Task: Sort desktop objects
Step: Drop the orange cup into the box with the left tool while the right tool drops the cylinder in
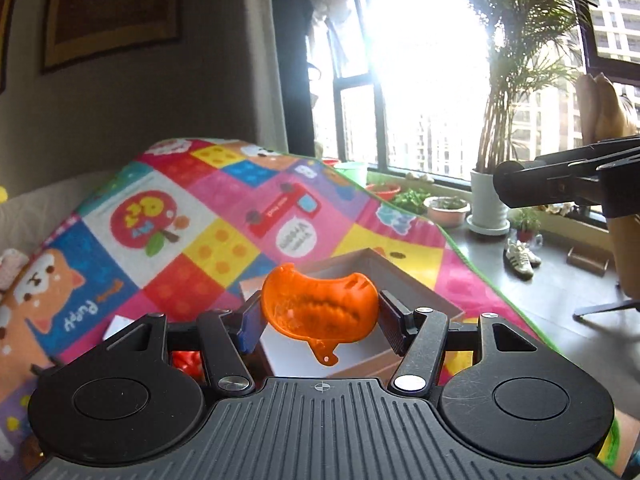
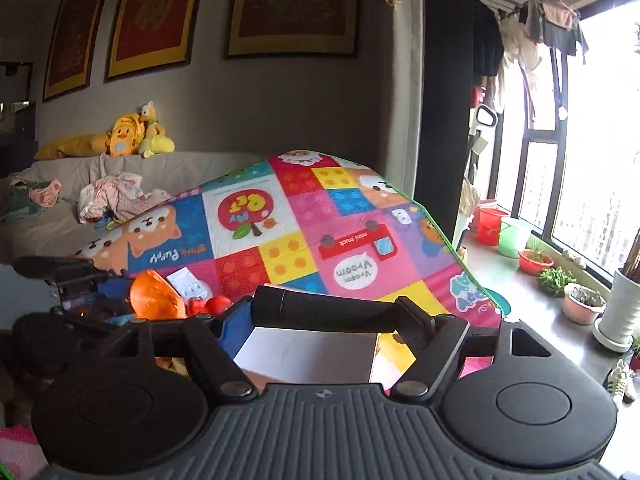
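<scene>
Orange silicone cup-like piece (image 1: 320, 314), bent into a saddle shape, sits squeezed between the pads of the left gripper (image 1: 320, 316), lifted above an open cardboard box (image 1: 436, 302) that rests on the bright patchwork play mat (image 1: 208, 216). Across the right gripper (image 2: 326, 314) lies a black cylinder (image 2: 344, 310), its jaws clamped on the cylinder's two ends, with the box's pale inside (image 2: 308, 354) showing below. Sunlit window (image 1: 424, 80) and potted palm (image 1: 516, 52) stand beyond the mat's edge.
</scene>
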Available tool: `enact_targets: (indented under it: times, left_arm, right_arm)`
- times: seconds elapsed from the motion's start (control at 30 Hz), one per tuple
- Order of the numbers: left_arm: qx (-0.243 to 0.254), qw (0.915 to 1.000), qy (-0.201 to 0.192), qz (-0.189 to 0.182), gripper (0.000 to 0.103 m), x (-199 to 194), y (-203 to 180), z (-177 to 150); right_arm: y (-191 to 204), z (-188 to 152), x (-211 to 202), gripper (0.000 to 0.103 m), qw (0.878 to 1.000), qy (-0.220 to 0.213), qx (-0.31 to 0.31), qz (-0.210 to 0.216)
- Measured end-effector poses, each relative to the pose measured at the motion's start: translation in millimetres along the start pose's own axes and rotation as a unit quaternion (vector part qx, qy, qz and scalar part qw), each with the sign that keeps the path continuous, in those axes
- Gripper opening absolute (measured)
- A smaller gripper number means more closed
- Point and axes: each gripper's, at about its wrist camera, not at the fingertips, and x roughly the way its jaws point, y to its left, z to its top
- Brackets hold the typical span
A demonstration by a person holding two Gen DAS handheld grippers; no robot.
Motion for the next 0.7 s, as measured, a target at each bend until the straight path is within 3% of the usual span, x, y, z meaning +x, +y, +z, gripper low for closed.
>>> enact_targets:
  times: [0.1,0.13,0.23,0.33,0.57,0.7]
  left_arm:
    - [-0.024,0.9996,0.011,-0.008,0.069,45.2,4.3,8.8]
    - [-0.035,0.9991,0.022,-0.013,0.079,57.6,8.5,8.4]
    - [-0.078,0.9962,0.037,-0.015,0.093,71.7,28.7,-4.2]
    - [-0.094,0.9945,0.046,0.001,0.094,60.1,49.6,-29.3]
    - [-0.053,0.9946,0.074,0.050,0.096,16.2,75.8,-88.7]
    - [-0.041,0.9927,0.080,0.081,0.097,-1.5,90.4,-106.5]
  right_arm:
    - [-12.1,17.2,28.3,0.076,1.000,0.005,0.019,0.003]
    - [-14.5,21.6,38.5,0.076,1.000,0.008,0.022,0.005]
    - [-22.2,29.7,83.0,0.076,0.998,0.038,0.043,0.024]
    - [-29.8,21.0,124.9,0.084,0.995,0.070,0.070,0.025]
    - [-44.8,-43.9,197.8,0.084,0.981,0.164,0.107,-0.020]
    - [-40.4,-66.1,220.8,0.084,0.973,0.198,0.120,-0.005]
